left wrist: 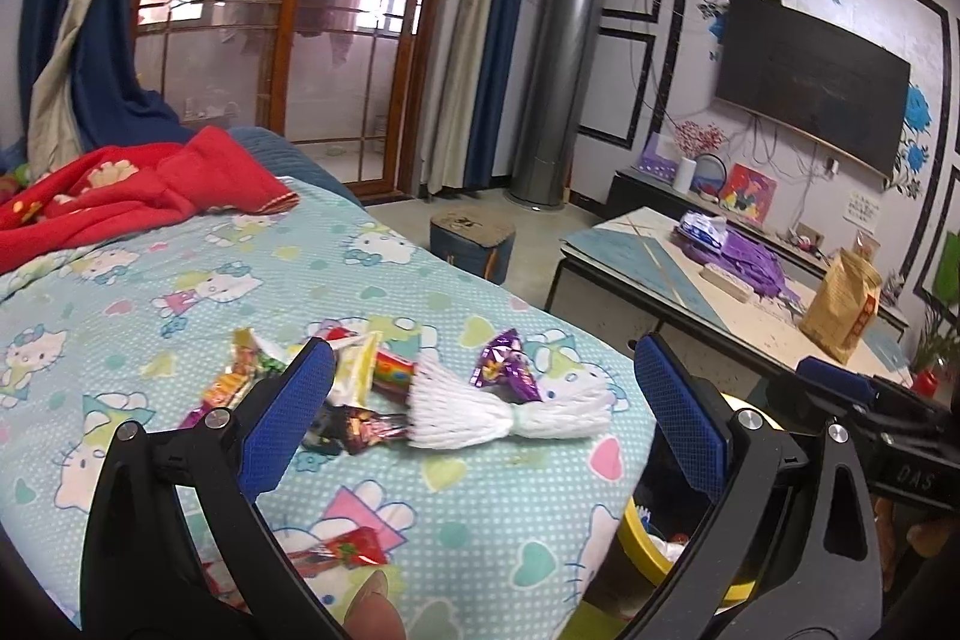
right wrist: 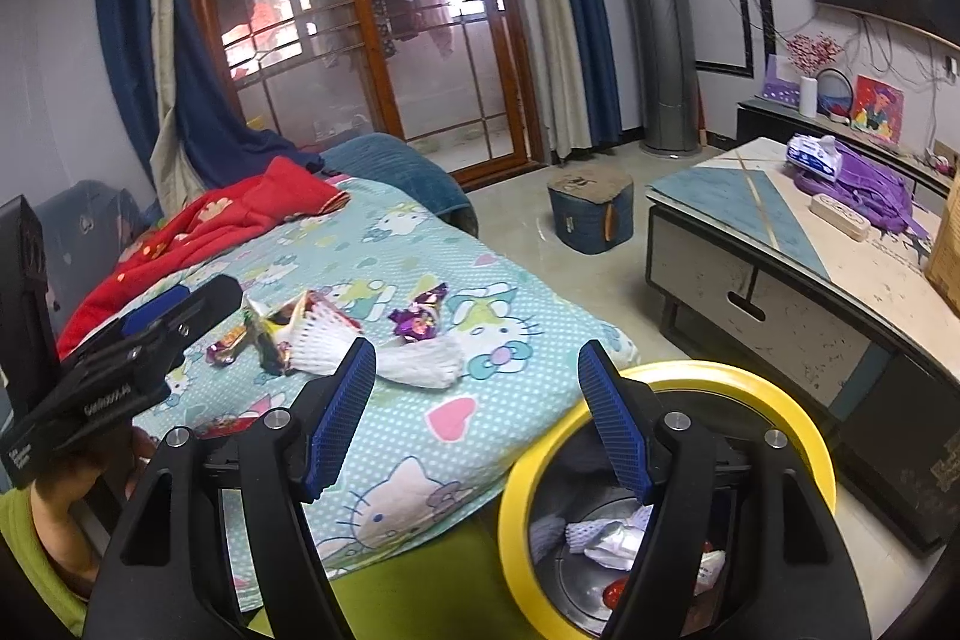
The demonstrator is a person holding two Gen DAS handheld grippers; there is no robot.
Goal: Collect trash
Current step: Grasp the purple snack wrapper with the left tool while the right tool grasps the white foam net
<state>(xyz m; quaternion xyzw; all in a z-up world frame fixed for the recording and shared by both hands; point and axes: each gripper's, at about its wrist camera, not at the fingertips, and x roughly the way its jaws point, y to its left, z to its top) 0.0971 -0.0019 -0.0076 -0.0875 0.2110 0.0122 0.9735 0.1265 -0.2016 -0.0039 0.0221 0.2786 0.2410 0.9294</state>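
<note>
Trash lies on the Hello Kitty bedsheet (left wrist: 150, 280): a white foam fruit net (left wrist: 504, 409), a purple wrapper (left wrist: 504, 367), a pile of colourful wrappers (left wrist: 360, 382) and a red wrapper (left wrist: 342, 553) nearer me. My left gripper (left wrist: 483, 418) is open and empty, hovering above the net. My right gripper (right wrist: 477, 415) is open and empty over the bed edge, beside the yellow-rimmed trash bin (right wrist: 804, 424), which holds some wrappers. The net (right wrist: 414, 358) and purple wrapper (right wrist: 420, 319) also show in the right wrist view. The left gripper body (right wrist: 120, 364) shows at left there.
A red blanket (left wrist: 120, 190) lies at the bed's far end. A low coffee table (right wrist: 780, 244) with a purple bag, tissue pack and paper bag stands to the right. A small blue stool (right wrist: 591, 205) sits on the floor between. TV and cabinet line the far wall.
</note>
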